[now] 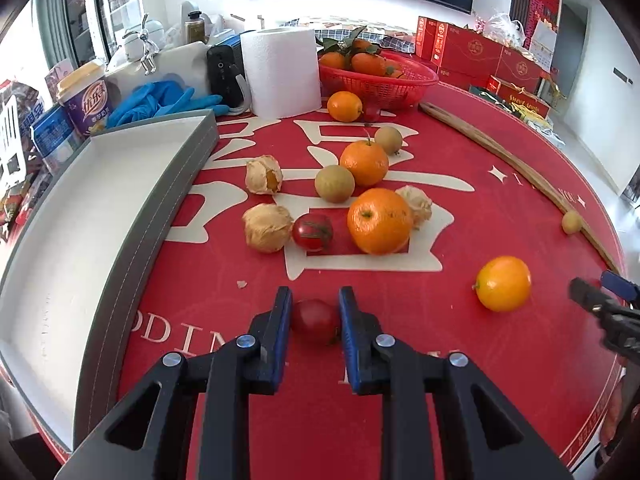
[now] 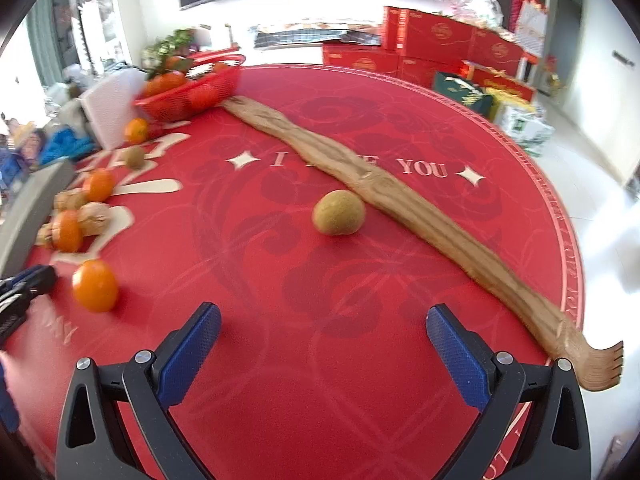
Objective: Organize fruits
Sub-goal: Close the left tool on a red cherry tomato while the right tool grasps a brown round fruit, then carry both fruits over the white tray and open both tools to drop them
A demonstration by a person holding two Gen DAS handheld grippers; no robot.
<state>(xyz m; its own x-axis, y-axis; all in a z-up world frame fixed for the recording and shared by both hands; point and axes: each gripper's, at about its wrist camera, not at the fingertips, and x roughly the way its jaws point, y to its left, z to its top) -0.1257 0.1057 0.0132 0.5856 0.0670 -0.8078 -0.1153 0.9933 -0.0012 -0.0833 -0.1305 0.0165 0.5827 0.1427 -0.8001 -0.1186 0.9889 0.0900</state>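
My left gripper [image 1: 315, 300] is shut on a small red tomato [image 1: 314, 320] low over the red tablecloth. Ahead of it lie another red tomato [image 1: 312, 232], several oranges [image 1: 379, 221], brown-green round fruits [image 1: 334, 183] and papery husked fruits [image 1: 267, 227]. An empty white tray with a grey rim [image 1: 176, 184] lies to the left. A lone orange [image 1: 503, 283] sits at the right. My right gripper [image 2: 323, 328] is open and empty, with a brown-green fruit [image 2: 338, 213] ahead of it, apart. The same lone orange [image 2: 95, 285] lies to its left.
A long wooden back scratcher [image 2: 384, 192] lies across the table to the right. A red basket of mandarins [image 1: 376, 76], a paper towel roll [image 1: 280, 72], blue gloves [image 1: 160, 100] and a cup [image 1: 86, 96] stand at the back. Red boxes [image 1: 472, 56] are stacked beyond the table.
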